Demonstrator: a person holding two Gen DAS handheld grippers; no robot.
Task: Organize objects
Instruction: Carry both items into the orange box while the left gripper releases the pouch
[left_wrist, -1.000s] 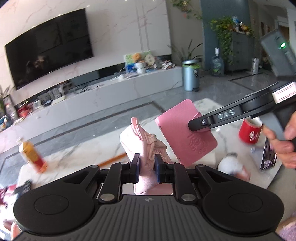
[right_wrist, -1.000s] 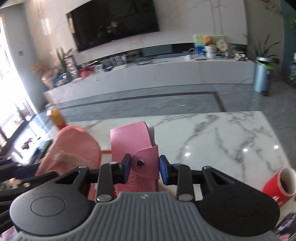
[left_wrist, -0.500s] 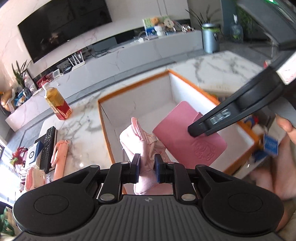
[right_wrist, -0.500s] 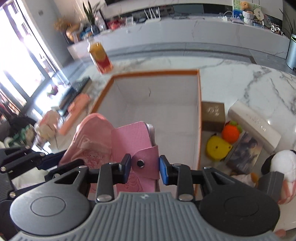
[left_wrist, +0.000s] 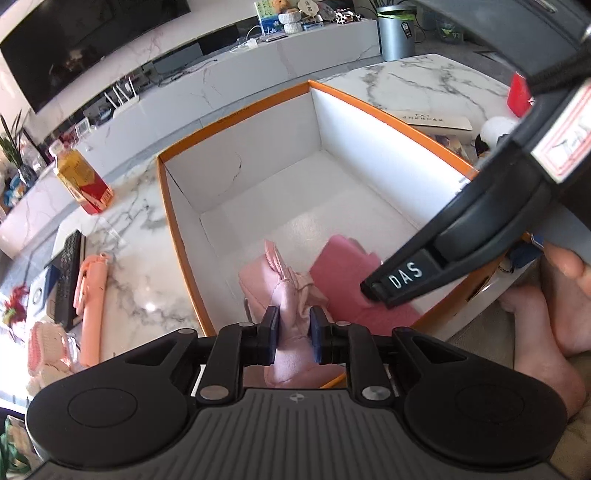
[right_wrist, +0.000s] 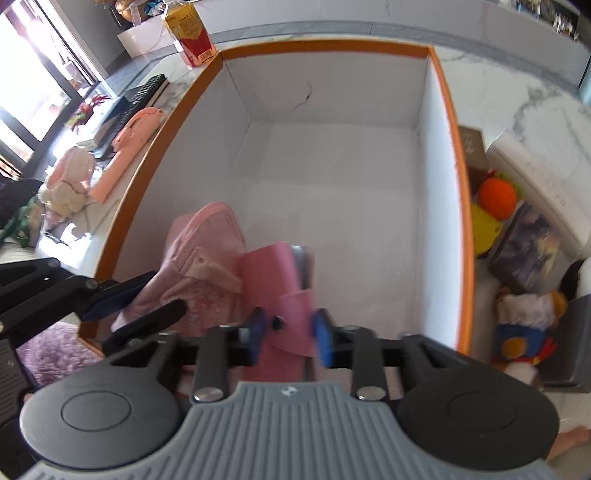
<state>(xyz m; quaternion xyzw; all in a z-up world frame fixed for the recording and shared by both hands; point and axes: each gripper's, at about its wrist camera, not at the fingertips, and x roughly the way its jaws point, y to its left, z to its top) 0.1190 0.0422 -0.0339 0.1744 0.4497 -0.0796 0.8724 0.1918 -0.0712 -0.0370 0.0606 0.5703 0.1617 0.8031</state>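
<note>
A white box with an orange rim (left_wrist: 232, 120) (right_wrist: 325, 46) fills both views. My left gripper (left_wrist: 293, 332) is low over its near left corner, pads pressed on a pale pink fabric pouch (left_wrist: 266, 273) (right_wrist: 203, 243); its jaws are opening slightly. Beside it, my right gripper (right_wrist: 288, 330) has a pink snap wallet (right_wrist: 273, 269) (left_wrist: 340, 266) between its blue pads, and its jaws are closing on it. Pouch and wallet touch each other just above the box floor. One right finger (left_wrist: 406, 275) crosses the left wrist view, and the left gripper (right_wrist: 164, 291) shows at lower left in the right wrist view.
Left of the box are a juice bottle (left_wrist: 83, 181), a black keyboard (left_wrist: 68, 273), a long peach item (left_wrist: 90, 302) and a pink plush (right_wrist: 70, 177). On its right: orange toy (right_wrist: 496, 195), yellow toy (right_wrist: 484, 229), book (right_wrist: 528, 251), plush duck (right_wrist: 524, 325), red cup (left_wrist: 519, 92).
Both grippers have come down and tilted from above the table into the box, carrying the pouch and the wallet. The box, unseen a second ago, now fills both views.
</note>
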